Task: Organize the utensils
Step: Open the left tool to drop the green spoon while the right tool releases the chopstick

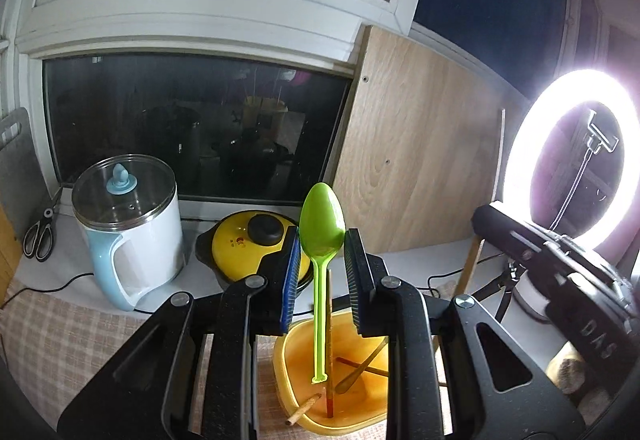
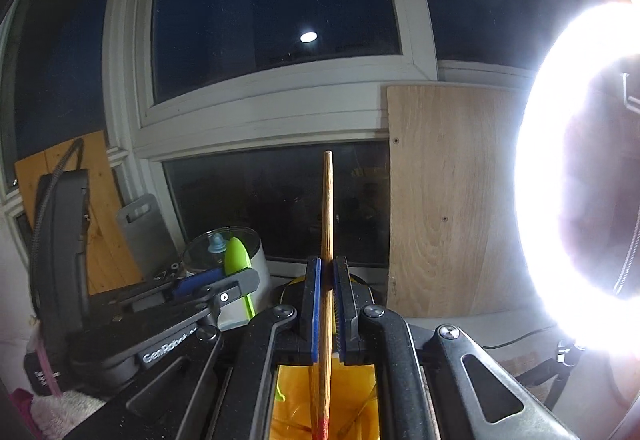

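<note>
A green plastic spoon [image 1: 322, 220] stands upright with its bowl up, and my left gripper [image 1: 322, 240] is shut on it at the bowl. Its handle reaches down into a yellow-orange container [image 1: 286, 354] below the fingers. Several sticks and a bronze spoon [image 1: 360, 368] lie inside. In the right wrist view, my right gripper [image 2: 327, 284] is shut on an upright wooden chopstick [image 2: 327, 207]. The chopstick's red lower end sits over the same container [image 2: 352, 392]. The left gripper [image 2: 224, 280] with the green spoon [image 2: 236, 256] shows to its left.
A white and blue electric pot [image 1: 132, 224] and a yellow clay pot [image 1: 240, 244] stand behind the container. Scissors [image 1: 40, 236] lie at the far left. A bright ring light [image 1: 520, 159] is close on the right, beside a wooden board [image 1: 420, 159]. A checked cloth [image 1: 60, 340] covers the counter.
</note>
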A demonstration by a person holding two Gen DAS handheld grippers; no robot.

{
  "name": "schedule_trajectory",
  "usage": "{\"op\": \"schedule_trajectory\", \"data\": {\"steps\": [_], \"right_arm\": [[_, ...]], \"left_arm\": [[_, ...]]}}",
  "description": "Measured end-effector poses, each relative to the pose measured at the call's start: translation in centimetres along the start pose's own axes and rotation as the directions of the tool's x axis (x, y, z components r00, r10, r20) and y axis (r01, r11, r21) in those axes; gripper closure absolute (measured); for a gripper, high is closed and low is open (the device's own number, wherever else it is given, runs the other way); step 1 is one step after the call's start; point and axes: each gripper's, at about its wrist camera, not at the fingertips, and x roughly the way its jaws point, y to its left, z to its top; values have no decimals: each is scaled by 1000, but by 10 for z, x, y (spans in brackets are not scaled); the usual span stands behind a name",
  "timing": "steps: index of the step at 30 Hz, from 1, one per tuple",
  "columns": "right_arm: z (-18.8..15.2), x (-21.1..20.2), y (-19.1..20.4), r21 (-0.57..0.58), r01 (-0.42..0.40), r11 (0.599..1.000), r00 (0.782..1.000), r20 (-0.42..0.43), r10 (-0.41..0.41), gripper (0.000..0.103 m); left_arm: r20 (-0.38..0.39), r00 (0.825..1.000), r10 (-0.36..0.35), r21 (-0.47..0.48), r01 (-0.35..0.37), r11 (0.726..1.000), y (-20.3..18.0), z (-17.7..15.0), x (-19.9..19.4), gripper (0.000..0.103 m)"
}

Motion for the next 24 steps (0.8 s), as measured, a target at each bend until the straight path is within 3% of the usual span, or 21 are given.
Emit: {"op": "schedule_trajectory", "data": {"steps": [9,24], "right_arm": [[-27,18,-3,13,-13,1000,998,-59,14,100],[-65,12,-7,31,-82,996,981,-172,86,100]], "left_arm": [[-29,1000,10,-8,-10,1000,8,-7,14,82],[-115,993,28,7,-28,1000,4,-20,30,82]]}}
